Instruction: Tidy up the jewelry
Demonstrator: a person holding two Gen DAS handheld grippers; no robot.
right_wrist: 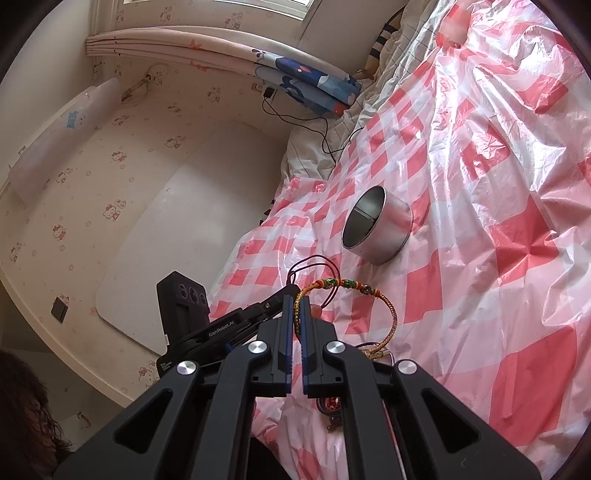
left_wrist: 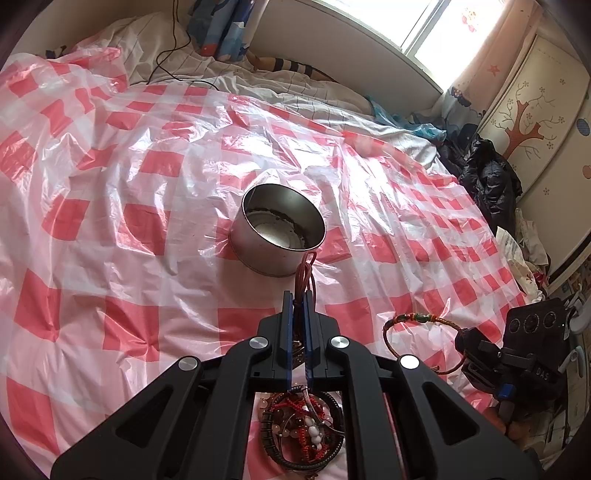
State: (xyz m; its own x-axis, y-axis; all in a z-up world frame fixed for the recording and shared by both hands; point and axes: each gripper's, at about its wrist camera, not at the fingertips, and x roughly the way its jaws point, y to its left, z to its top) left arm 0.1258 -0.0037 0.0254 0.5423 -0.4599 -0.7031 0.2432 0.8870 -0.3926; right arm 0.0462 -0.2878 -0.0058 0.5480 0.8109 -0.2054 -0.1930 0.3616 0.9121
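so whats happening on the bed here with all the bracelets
A person is sorting jewelry with two handheld grippers over a bed covered in red-checked plastic sheet. The left gripper is shut on a dark red cord; the right gripper is shut on a braided yellow bracelet with beads. A metal tin sits open ahead, and a pile of bracelets lies below the left gripper.

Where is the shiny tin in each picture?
Left wrist view: the tin sits mid-picture on the checked sheet, just beyond the left gripper.
Right wrist view: right of centre, beyond the right gripper.
Shared landmark: the blue curtain.
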